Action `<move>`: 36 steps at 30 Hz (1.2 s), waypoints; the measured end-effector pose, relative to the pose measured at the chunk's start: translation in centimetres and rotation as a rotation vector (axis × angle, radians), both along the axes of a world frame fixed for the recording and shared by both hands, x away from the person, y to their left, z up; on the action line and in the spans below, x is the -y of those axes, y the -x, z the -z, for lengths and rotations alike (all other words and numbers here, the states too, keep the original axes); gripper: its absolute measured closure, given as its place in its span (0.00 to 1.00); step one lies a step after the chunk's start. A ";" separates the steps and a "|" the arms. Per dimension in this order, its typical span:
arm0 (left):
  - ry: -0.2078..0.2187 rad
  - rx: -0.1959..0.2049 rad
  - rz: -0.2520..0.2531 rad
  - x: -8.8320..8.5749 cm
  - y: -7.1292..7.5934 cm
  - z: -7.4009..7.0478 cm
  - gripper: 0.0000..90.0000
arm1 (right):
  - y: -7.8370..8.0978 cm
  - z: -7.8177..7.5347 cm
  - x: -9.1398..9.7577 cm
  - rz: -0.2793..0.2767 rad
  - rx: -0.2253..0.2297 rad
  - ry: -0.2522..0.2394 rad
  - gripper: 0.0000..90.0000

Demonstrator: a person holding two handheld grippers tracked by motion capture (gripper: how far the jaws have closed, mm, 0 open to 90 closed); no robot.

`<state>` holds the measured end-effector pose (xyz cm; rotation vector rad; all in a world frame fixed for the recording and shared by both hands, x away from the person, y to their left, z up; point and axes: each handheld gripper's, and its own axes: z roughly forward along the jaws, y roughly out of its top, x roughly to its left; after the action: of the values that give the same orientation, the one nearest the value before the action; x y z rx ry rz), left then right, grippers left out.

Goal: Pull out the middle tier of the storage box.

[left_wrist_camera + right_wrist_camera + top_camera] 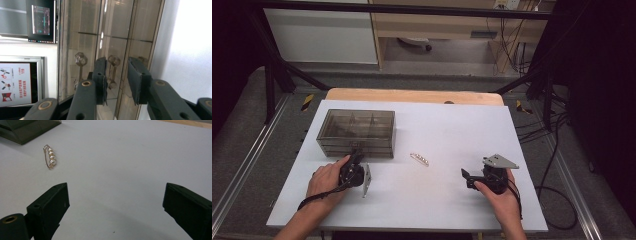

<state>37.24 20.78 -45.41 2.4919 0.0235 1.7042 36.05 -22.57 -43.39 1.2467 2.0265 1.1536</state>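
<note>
High view: a smoked transparent drawer box [356,132] stands at the back left of the white bench [447,200]. The left gripper [357,159] is right up against the box's front, low down. In the left gripper view its fingers [100,80] stand narrow on either side of a small round drawer knob [114,60]; whether the pads press on it I cannot tell. A pearl clip [419,159] lies on bare bench between the two hands, just right of the box. The right gripper [467,178] hovers well apart from the box, fingers [51,205] wide with nothing between them, and the clip [50,157] lies ahead of them.
</note>
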 end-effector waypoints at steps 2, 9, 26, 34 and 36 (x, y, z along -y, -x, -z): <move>0.003 -0.001 -0.001 0.0 -0.1 0.0 0.79 | 0.0 0.0 0.0 0.001 -0.001 -0.001 0.08; -0.011 0.007 -0.008 -0.1 -0.3 0.3 0.80 | 0.0 0.0 0.0 0.000 -0.004 -0.004 0.08; -0.020 0.059 -0.006 0.4 -0.2 0.6 0.87 | 0.0 0.0 0.1 -0.001 -0.002 -0.004 0.08; -0.014 0.073 -0.006 0.1 -0.2 0.8 0.87 | 0.0 0.0 0.2 -0.003 0.000 -0.002 0.08; -0.011 0.073 -0.006 0.0 -0.2 0.9 0.87 | 0.0 0.0 0.2 -0.002 -0.001 -0.003 0.08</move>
<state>37.46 20.80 -46.28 2.4373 0.0155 1.8017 36.01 -22.76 -43.38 1.2466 2.0284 1.1575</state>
